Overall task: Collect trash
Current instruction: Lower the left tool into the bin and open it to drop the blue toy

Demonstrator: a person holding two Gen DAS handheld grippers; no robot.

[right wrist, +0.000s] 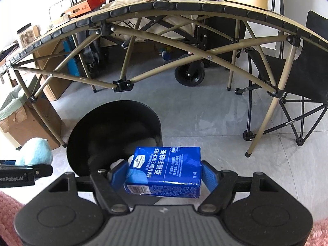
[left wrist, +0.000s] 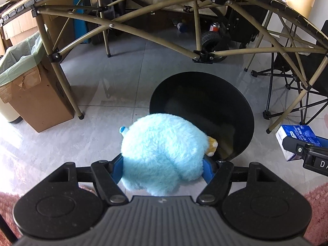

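— Holding two things over the bin point(left wrist: 202, 112) right now. My left gripper point(left wrist: 163, 168) is clamped on the plush point(left wrist: 162, 153), at the bin's near rim. My right gripper point(right wrist: 163, 174) is clamped on the tissue pack point(right wrist: 164, 170), also at the rim.

— Anything in yet?

— Some pale bits lie at the bottom, I think; hard to tell what. Neither of mine is dropped, so both releases are left, by my reckoning.

— And the room?

— Grey tiled floor point(left wrist: 114, 82), glossy. Folding table point(right wrist: 155, 45) behind the bin, lined carton point(left wrist: 26, 94) to its left, folding chair point(right wrist: 291, 94) right, pink rug point(left wrist: 319, 211) at my feet.
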